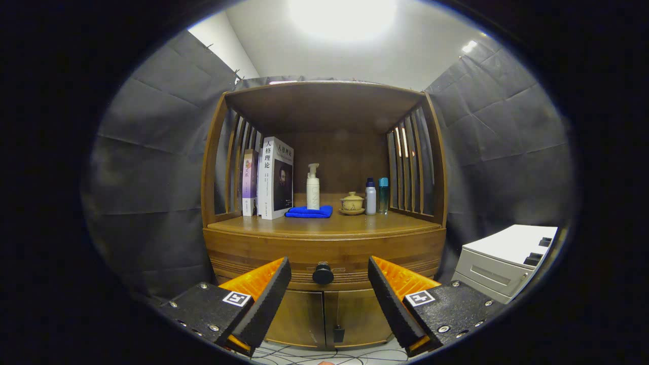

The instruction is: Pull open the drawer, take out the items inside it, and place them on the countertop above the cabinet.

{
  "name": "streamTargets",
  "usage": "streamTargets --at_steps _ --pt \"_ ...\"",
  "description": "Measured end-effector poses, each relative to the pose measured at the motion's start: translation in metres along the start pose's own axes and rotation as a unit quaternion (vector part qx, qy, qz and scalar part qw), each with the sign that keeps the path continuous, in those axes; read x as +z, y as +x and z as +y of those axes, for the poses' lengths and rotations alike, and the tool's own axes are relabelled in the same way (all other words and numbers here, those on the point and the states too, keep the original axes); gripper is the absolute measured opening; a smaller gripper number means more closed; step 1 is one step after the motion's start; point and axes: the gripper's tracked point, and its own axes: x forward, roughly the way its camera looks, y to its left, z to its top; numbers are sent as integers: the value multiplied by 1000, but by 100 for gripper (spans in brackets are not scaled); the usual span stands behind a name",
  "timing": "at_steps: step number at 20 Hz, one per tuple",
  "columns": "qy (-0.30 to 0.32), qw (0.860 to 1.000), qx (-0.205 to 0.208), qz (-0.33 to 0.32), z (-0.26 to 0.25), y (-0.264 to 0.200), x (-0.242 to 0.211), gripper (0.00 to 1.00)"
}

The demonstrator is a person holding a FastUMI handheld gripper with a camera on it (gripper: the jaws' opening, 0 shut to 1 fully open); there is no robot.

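Drawer [324,263] shut, curved wood front, contents hidden. Round dark knob [323,274] centred between spread fingers of claw [329,284], apart from both; claw wide open, empty. Wooden counter [355,225] above: books [274,177], pump bottle [313,187] on blue cloth [309,212], lidded cup [352,203], two small bottles [376,196].

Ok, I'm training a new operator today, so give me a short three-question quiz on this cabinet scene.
1. True or false: the drawer is already pulled open.
2. What lies under the pump bottle? A) blue cloth B) a book C) a plate
3. Fill in: the claw is ____, with the drawer knob between its fingers but untouched.

Key: 1 false, it sits flush with the cabinet front. 2 A. 3 open.
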Motion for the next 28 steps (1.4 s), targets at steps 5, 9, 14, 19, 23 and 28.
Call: streamTargets --at_steps 5,9,14,19,23,28 --pt "-2 1000 -6 1 -3 0 0 95" --pt "-2 1000 -17 3 -8 2 -2 95" --pt "-4 1000 -25 14 -13 4 -7 95" --pt "14 1000 -17 21 -7 18 -9 95" --pt "15 1000 -9 26 -3 37 -9 95" --pt "17 999 -7 38 -2 61 -19 95"
